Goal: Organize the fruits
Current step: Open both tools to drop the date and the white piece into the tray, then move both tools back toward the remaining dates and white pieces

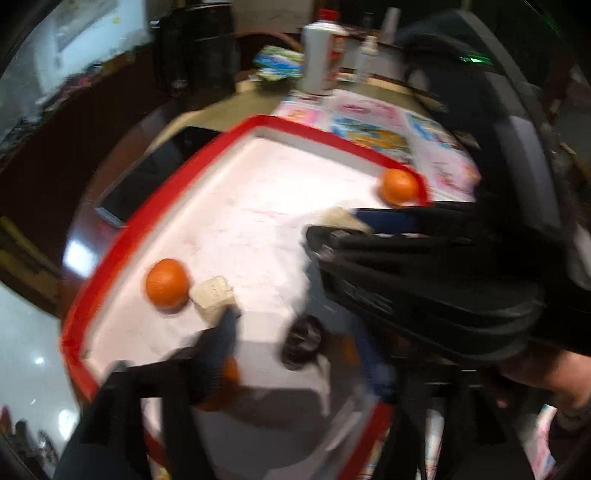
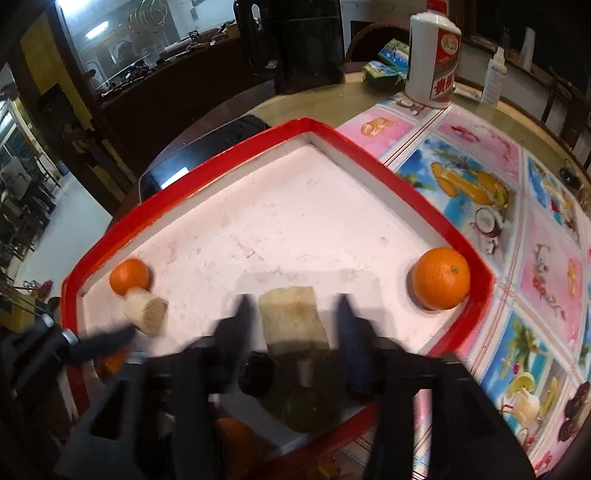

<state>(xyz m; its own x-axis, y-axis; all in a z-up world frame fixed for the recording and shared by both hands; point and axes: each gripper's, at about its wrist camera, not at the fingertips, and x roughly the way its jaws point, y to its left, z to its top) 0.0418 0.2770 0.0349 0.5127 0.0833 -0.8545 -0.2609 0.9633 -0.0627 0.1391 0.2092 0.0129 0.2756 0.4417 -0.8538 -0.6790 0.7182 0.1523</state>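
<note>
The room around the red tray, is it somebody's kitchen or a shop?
Probably a home dining room. The round table wears a fruit-print cloth, a white liquor bottle stands on it, and a chair sits behind.

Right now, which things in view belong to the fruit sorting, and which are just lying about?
Job:
red-rimmed tray
large orange
small orange
pale chunk between the open right gripper fingers
second pale chunk

Lying about:
white bottle
spray bottle
green packets
fruit-print tablecloth
</note>
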